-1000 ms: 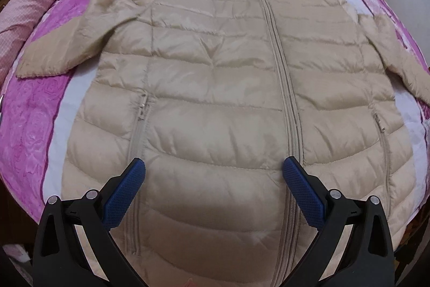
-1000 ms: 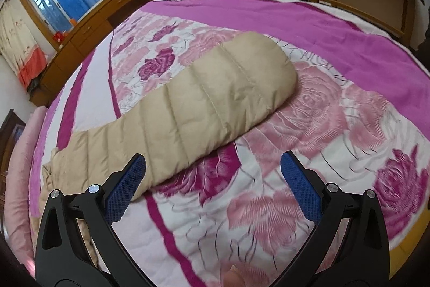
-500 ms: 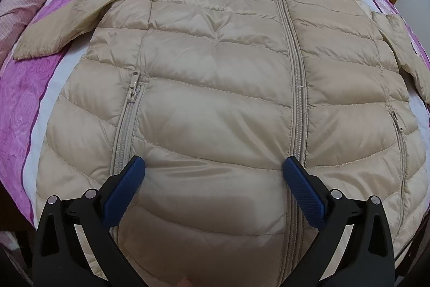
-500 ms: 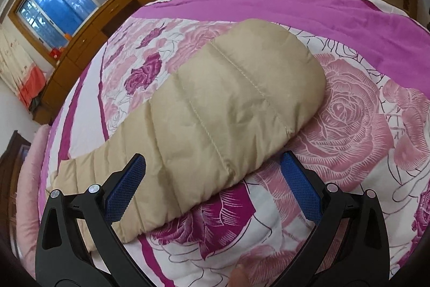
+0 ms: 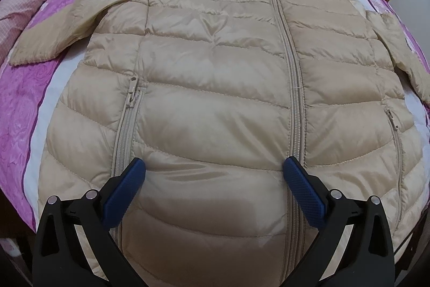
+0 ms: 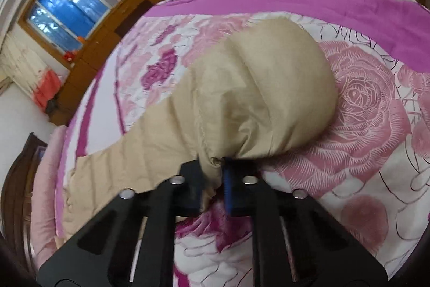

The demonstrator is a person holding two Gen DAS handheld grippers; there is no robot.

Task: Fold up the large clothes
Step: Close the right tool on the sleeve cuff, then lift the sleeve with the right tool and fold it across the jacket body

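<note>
Lying zipped and flat — beige puffer jacket (image 5: 215, 88) — one sleeve (image 6: 258, 104) bunched in right tongs (image 6: 212, 174).

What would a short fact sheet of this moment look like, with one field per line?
garment: beige puffer jacket, spread front-up, main zipper closed
surface: rose-patterned bedspread
left gripper: fingers wide apart over the jacket's lower front, holding nothing
right gripper: fingers closed on the jacket sleeve edge
folding: no fold visible yet
</note>
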